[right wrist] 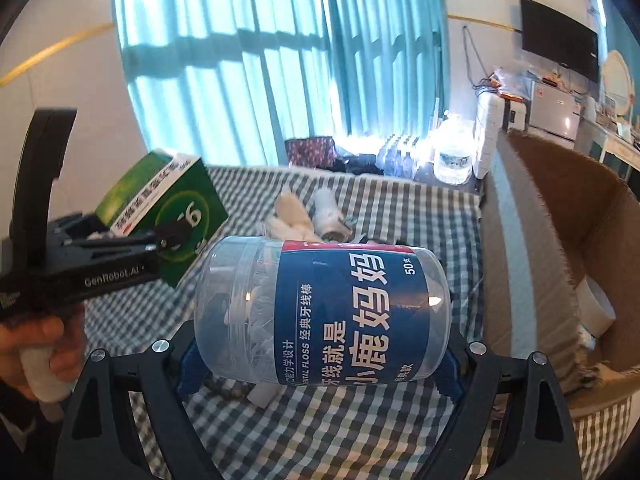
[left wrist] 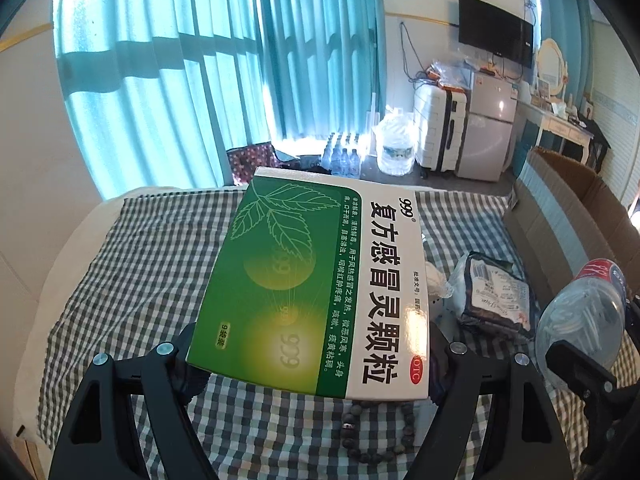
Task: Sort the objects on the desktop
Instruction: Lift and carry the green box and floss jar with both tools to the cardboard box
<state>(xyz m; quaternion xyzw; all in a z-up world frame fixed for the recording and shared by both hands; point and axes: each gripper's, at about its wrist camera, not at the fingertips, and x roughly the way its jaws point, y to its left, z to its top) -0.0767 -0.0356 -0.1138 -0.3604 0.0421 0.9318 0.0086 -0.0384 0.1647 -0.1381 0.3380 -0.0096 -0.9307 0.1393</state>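
Note:
My left gripper [left wrist: 312,356] is shut on a green and white medicine box [left wrist: 316,280] and holds it above the checked cloth [left wrist: 132,280]. The box also shows in the right wrist view [right wrist: 168,204], held by the left gripper [right wrist: 168,240]. My right gripper [right wrist: 320,356] is shut on a clear dental floss jar [right wrist: 320,312] with a blue label, held on its side above the cloth. The jar shows at the right edge of the left wrist view [left wrist: 580,316], with the right gripper [left wrist: 576,364] below it.
An open cardboard box [right wrist: 560,240] stands at the table's right side, also in the left wrist view [left wrist: 568,216]. A dark bead bracelet [left wrist: 376,432], a plastic-wrapped packet [left wrist: 492,296] and crumpled white tissues [right wrist: 296,216] lie on the cloth.

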